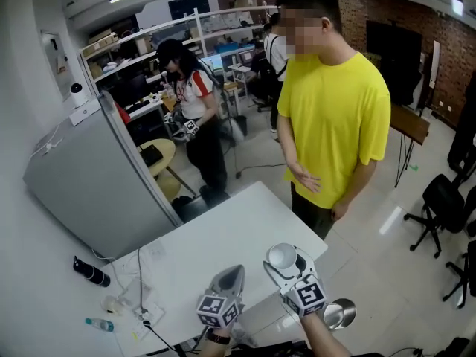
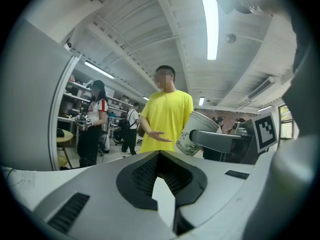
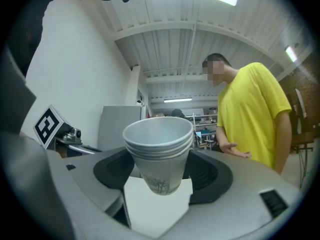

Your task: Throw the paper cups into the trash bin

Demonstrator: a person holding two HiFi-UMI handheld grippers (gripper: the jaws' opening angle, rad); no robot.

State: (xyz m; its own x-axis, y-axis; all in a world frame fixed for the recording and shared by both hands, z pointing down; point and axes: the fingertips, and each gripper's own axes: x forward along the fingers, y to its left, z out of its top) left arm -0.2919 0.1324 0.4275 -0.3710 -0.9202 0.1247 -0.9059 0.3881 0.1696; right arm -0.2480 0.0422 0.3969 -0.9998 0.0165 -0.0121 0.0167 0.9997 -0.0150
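Note:
A stack of nested white paper cups (image 1: pixel 282 256) with a green print is clamped upright between the jaws of my right gripper (image 1: pixel 285 262), above the near right corner of the white table (image 1: pixel 223 229). The right gripper view shows the cups (image 3: pixel 159 149) squeezed at their lower half in the right gripper (image 3: pixel 159 186). My left gripper (image 1: pixel 233 275) hovers just left of them, shut and empty. From the left gripper (image 2: pixel 162 196), the cups (image 2: pixel 192 134) appear at the right. A shiny round metal bin (image 1: pixel 339 314) stands on the floor to the lower right.
A person in a yellow shirt (image 1: pixel 331 110) stands at the table's far edge, one hand held out. A grey partition (image 1: pixel 97 184) borders the table's left. A black bottle (image 1: pixel 91 272), a small bottle (image 1: pixel 99 324) and cables lie at the left. Black chairs (image 1: pixel 439 207) stand at the right.

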